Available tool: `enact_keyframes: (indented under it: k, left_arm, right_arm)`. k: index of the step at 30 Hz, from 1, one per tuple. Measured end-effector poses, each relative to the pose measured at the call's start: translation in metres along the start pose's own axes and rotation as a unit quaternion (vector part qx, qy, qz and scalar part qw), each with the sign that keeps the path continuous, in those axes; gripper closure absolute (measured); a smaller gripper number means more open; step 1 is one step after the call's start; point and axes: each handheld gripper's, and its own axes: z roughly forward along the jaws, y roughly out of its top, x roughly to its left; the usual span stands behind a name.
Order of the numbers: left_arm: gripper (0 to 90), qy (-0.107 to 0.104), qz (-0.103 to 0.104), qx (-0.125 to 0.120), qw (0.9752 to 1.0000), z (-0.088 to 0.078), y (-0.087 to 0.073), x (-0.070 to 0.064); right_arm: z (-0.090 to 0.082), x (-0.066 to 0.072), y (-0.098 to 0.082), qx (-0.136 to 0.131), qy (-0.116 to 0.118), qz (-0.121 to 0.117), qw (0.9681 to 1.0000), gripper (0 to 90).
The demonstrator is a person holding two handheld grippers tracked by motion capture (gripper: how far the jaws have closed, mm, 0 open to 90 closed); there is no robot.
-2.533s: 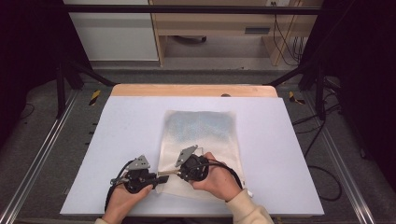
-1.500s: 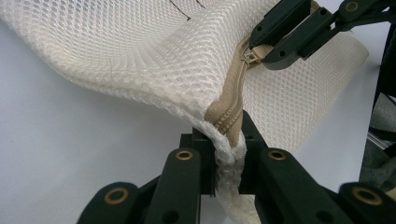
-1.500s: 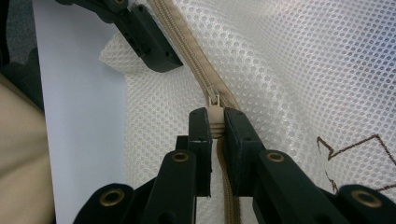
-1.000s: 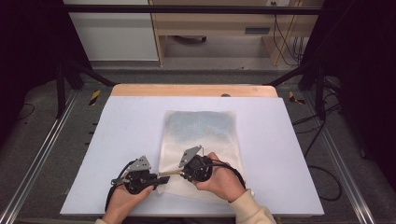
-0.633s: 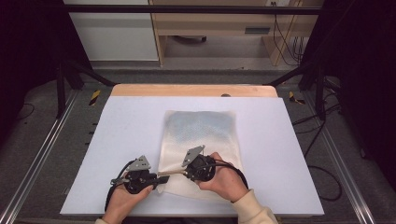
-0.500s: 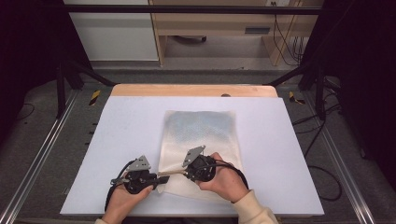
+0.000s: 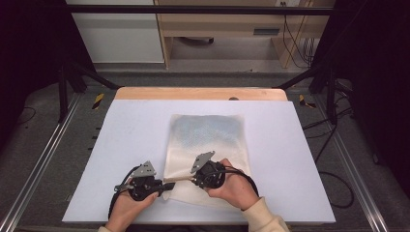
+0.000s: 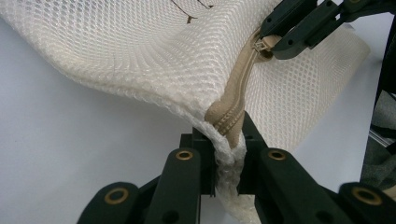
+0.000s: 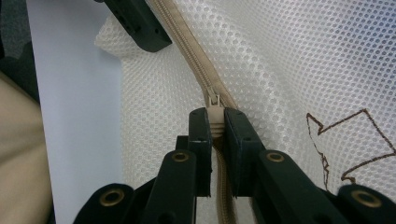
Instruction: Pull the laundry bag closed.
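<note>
At a white table (image 7: pixel 121 145), a person works 2 handheld grippers on a cream mesh laundry bag (image 7: pixel 208 140) that lies flat near the table's middle, its near edge toward 6 o'clock. The left gripper (image 8: pixel 227 147), at about 7 o'clock of the bag in the high view (image 7: pixel 167 184), has its jaws closed tight on the bag's corner, pinching the end of the tan zipper (image 8: pixel 238 93) and the mesh beside it. The right gripper (image 9: pixel 215 123), just beside it at about 6 o'clock (image 7: pixel 193 180), has its jaws clamped on the zipper pull (image 9: pixel 214 112). The zipper tape runs taut between the 2 grippers. A brown outline print (image 9: pixel 348 144) marks the mesh at 3 o'clock of the right jaws.
</note>
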Motion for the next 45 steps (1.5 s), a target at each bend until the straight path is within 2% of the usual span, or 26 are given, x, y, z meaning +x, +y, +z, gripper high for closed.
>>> enact_keyframes:
  k: [16, 21, 31, 45]
  left_arm:
    - [81.8, 0.0, 0.003, -0.002, 1.0, -0.002, 0.001, 0.0]
    - [81.9, -0.005, 0.004, -0.001, 1.0, -0.001, 0.0, 0.001]
    - [81.9, 0.0, 0.011, 0.0, 0.9999, -0.001, 0.002, -0.001]
    - [81.9, 0.001, 0.01, -0.002, 1.0, -0.001, 0.002, -0.001]
  right_arm:
    - [-0.002, 0.002, -0.001, -0.003, -0.004, -0.005, 1.0, 82.2]
    - [-0.002, 0.004, -0.002, -0.005, -0.006, -0.001, 1.0, 82.2]
    - [-0.002, 0.003, -0.005, -0.009, -0.007, 0.002, 0.9999, 82.2]
    - [-0.007, 0.002, -0.011, -0.007, -0.015, 0.007, 0.9998, 82.2]
